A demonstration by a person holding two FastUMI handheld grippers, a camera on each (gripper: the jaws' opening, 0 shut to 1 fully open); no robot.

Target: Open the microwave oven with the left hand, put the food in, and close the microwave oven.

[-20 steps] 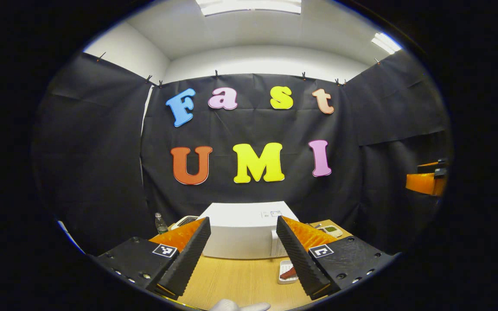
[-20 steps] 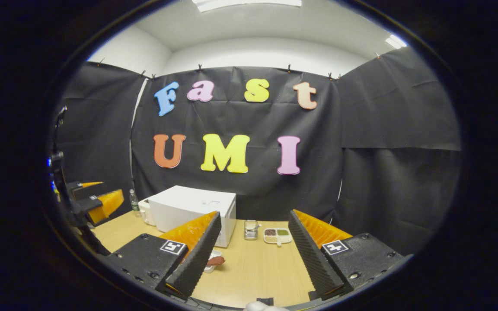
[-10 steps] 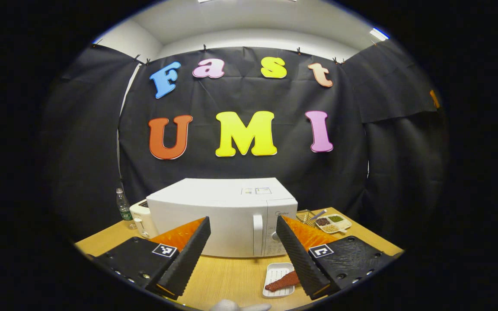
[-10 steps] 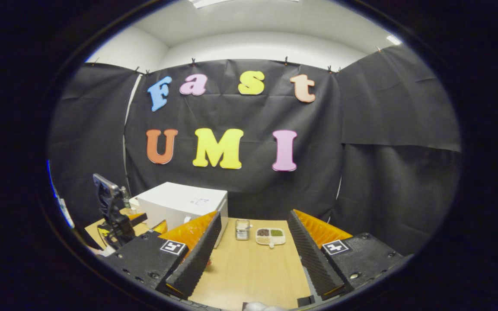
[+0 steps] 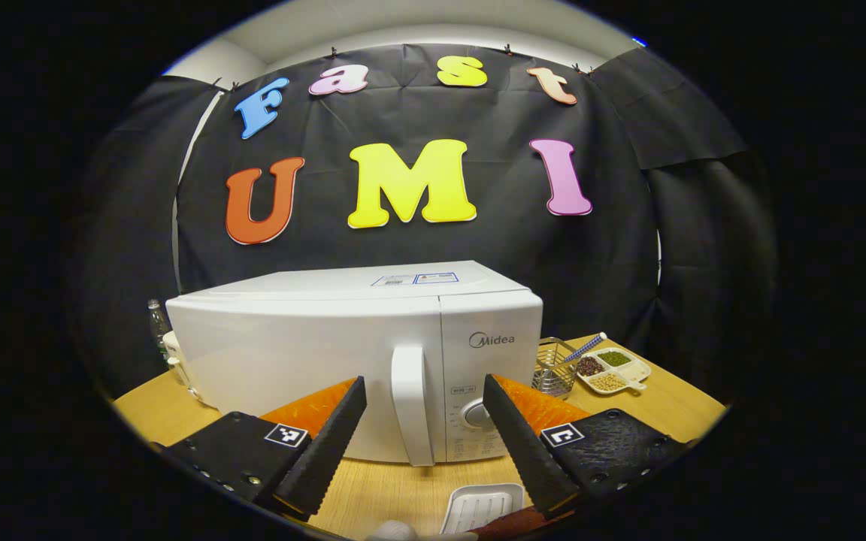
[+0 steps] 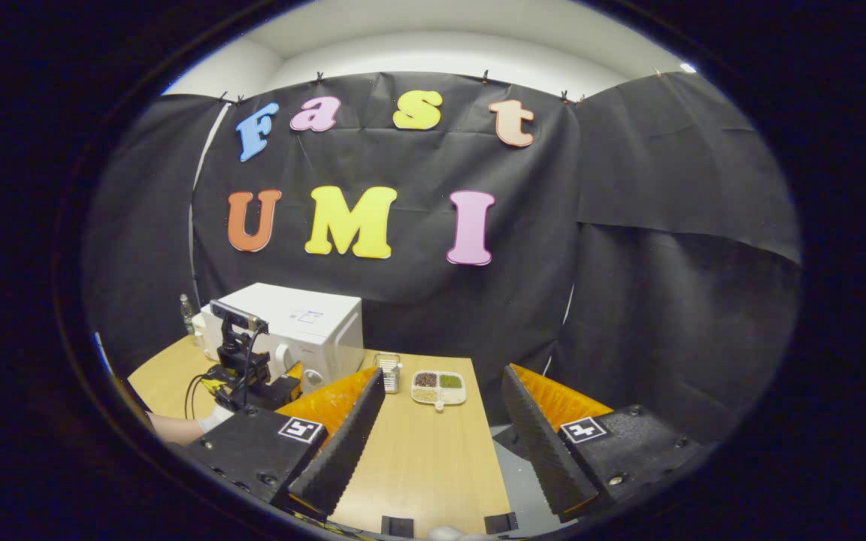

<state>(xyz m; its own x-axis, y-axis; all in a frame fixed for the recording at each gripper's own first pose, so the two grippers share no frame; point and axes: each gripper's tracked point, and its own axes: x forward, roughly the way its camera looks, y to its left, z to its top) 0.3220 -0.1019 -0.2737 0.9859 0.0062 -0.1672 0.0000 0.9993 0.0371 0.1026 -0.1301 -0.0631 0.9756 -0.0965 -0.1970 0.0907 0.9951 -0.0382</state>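
The left gripper (image 5: 424, 436) has closed in on the microwave (image 5: 343, 353) — door shut, handle (image 5: 411, 402) at 12 o'clock between spread, empty jaws. The food tray (image 5: 482, 509) lies at 5 o'clock; the right gripper (image 6: 440, 439) hangs open, empty.

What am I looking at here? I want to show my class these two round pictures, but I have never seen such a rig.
A person holds a two-finger gripper in each hand, each carrying a camera that looks along its fingers. The left gripper is open, facing the closed microwave, its handle between the fingers. A white tray with food lies on the table. The right gripper is open and holds nothing. Further back stand a wire basket and a divided dish.
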